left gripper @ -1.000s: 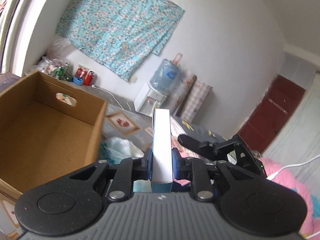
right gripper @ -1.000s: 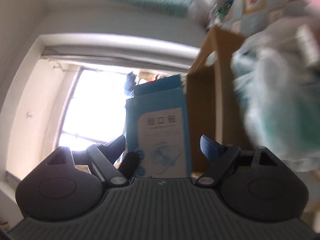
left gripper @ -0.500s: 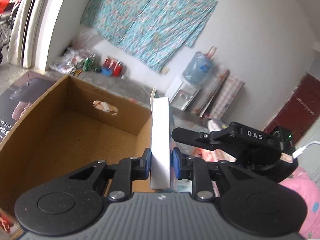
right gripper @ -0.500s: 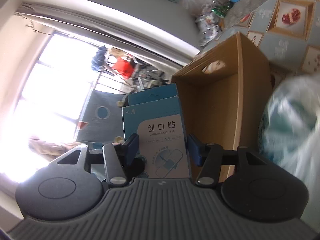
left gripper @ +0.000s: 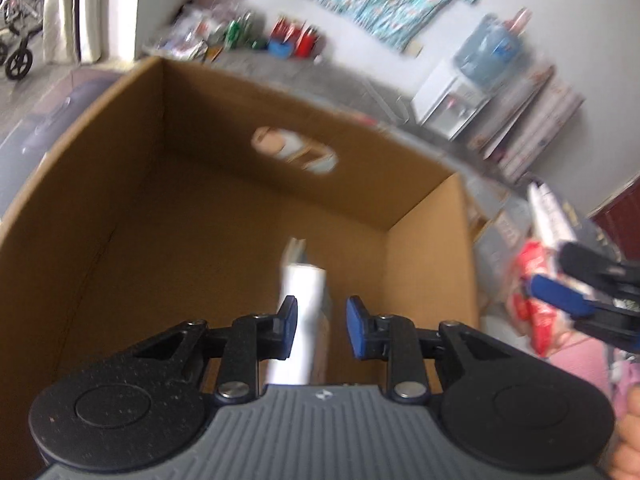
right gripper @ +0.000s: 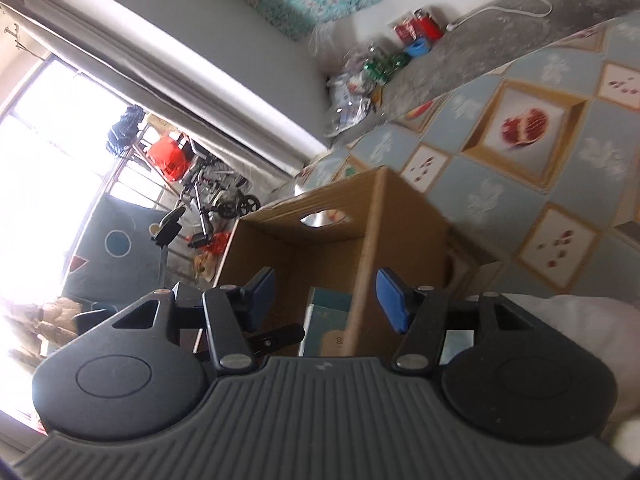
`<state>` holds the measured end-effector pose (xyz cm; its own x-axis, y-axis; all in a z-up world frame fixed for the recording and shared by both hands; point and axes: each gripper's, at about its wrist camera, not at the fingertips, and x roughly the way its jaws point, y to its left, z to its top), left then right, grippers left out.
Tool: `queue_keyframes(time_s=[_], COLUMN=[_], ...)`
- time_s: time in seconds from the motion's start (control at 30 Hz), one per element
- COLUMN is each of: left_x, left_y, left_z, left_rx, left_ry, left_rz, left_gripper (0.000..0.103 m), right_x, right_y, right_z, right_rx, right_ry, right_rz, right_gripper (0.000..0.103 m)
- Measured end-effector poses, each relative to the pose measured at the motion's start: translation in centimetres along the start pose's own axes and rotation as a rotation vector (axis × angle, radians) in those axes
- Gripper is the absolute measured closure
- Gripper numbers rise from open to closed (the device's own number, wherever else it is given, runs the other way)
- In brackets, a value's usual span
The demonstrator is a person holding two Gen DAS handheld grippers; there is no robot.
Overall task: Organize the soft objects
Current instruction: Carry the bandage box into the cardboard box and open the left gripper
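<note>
On the fruit-patterned floor mat (right gripper: 524,120) stands the cardboard box (left gripper: 192,208); both left tongs (left gripper: 318,328) and right tongs (right gripper: 326,296) gape, holding nothing. The bandage carton (left gripper: 300,312) stands upright inside, near the box's right wall, beside the left pad. Pulling out carelessly could snag and topple it.

Cardboard box (right gripper: 404,216) on the fruit-patterned floor mat (right gripper: 560,128).

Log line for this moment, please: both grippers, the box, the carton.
left gripper: open, over carton | right gripper: open, empty | small blue-white box: inside cardboard carton, released
</note>
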<state>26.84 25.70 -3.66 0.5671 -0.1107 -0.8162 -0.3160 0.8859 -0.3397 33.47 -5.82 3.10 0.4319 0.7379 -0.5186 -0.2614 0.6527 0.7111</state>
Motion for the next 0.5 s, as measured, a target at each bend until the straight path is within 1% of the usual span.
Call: queue_keyframes(time_s=[0.13, 0.17, 0.2, 0.23, 0.27, 0.3, 0.33, 0.43, 0.47, 0.5], left_x=[-0.3, -0.5, -0.6, -0.8, -0.9, -0.9, -0.7, 0.5, 0.9, 1.3], left_y=[0.8, 1.0, 1.1, 1.1, 1.1, 1.0, 0.7, 0.0, -0.3, -0.6], left_z=[-0.9, -1.1, -1.3, -1.5, -1.9, -2.3, -2.7, -3.9, -4.1, -4.4], left_rx=[-0.004, 0.000, 0.012, 0.026, 0.042, 0.063, 0.089, 0.158, 0.174, 0.192], left_ry=[0.029, 0.038, 0.047, 0.059, 0.073, 0.088, 0.109, 0.198, 0.216, 0.224], left_rz=[0.023, 0.034, 0.046, 0.064, 0.086, 0.103, 0.113, 0.133, 0.140, 0.152], left_gripper=[0.076, 0.075, 0.068, 0.058, 0.054, 0.047, 0.043, 0.036, 0.036, 0.032], right_x=[-1.5, -1.8, -1.9, -2.1, -2.1, -2.2, -1.7, -1.9, -2.0, -2.1], right_y=[-1.1, -1.2, -1.4, -1.5, -1.5, -1.4, -1.1, -0.4, -0.2, 0.0], right_z=[-1.2, -1.5, -1.7, -2.0, -2.3, -2.7, -2.9, -3.9, -4.3, -4.6], right_rx=[-0.006, -0.007, -0.005, -0.005, -0.004, -0.005, -0.010, -0.033, -0.041, -0.048], right_ry=[0.009, 0.013, 0.016, 0.021, 0.026, 0.031, 0.036, 0.046, 0.050, 0.053], right_rz=[-0.005, -0.004, -0.003, 0.001, 0.003, 0.007, 0.010, 0.013, 0.014, 0.016], right_gripper=[0.046, 0.046, 0.045, 0.045, 0.045, 0.044, 0.044, 0.043, 0.043, 0.042])
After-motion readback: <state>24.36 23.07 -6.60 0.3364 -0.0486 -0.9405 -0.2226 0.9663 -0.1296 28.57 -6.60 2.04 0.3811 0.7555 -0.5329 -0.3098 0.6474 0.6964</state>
